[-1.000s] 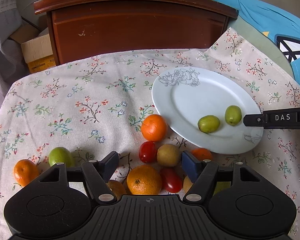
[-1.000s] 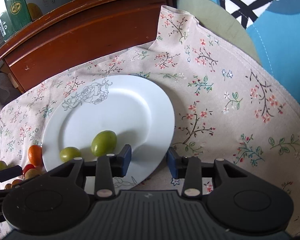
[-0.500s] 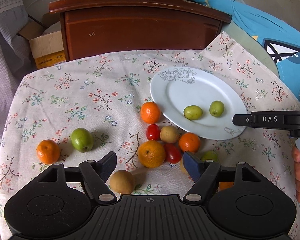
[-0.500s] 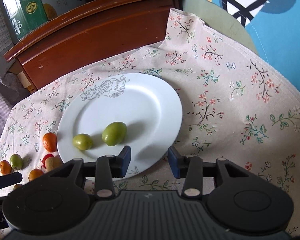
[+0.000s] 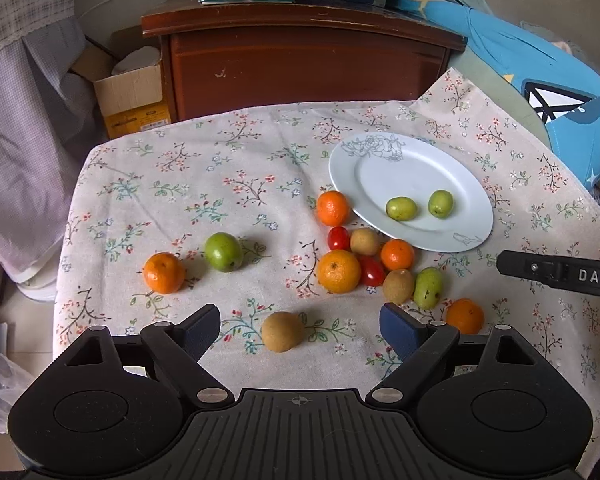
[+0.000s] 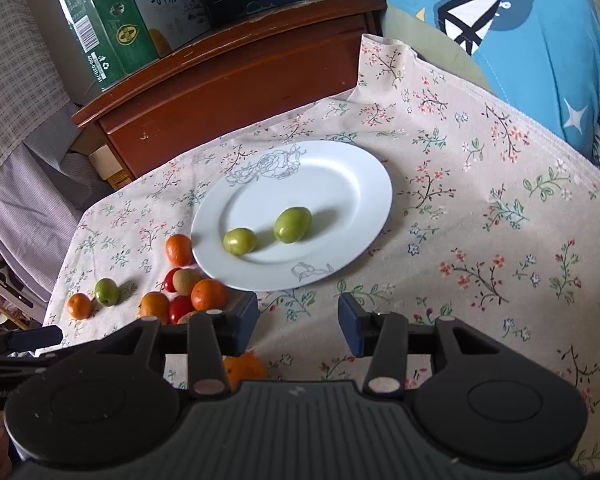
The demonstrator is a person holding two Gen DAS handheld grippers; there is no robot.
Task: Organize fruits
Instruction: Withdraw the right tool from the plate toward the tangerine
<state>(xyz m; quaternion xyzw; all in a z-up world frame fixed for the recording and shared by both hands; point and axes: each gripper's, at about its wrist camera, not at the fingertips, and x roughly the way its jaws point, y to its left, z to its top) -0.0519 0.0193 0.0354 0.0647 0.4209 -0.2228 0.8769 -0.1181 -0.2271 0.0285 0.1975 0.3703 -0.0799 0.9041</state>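
A white plate (image 5: 380,168) (image 6: 340,176) holds two green fruits (image 5: 401,208) (image 6: 292,224). Left of it on the floral cloth lie several oranges (image 5: 338,271), red tomatoes (image 5: 338,238), brown kiwis (image 5: 282,331) and green fruits (image 5: 223,251). My left gripper (image 5: 300,330) is open and empty, held above the near kiwi. My right gripper (image 6: 298,322) is open and empty, above the cloth in front of the plate; it shows at the right edge of the left wrist view (image 5: 556,276).
A brown wooden cabinet (image 5: 300,68) stands behind the table with cartons (image 6: 112,16) on top. A blue cushion (image 5: 540,80) lies at the right. A cardboard box (image 5: 128,96) sits at the left rear.
Both grippers have pulled back and risen away from the table, so more of the cloth and fruit shows. The fruits and plate have not moved.
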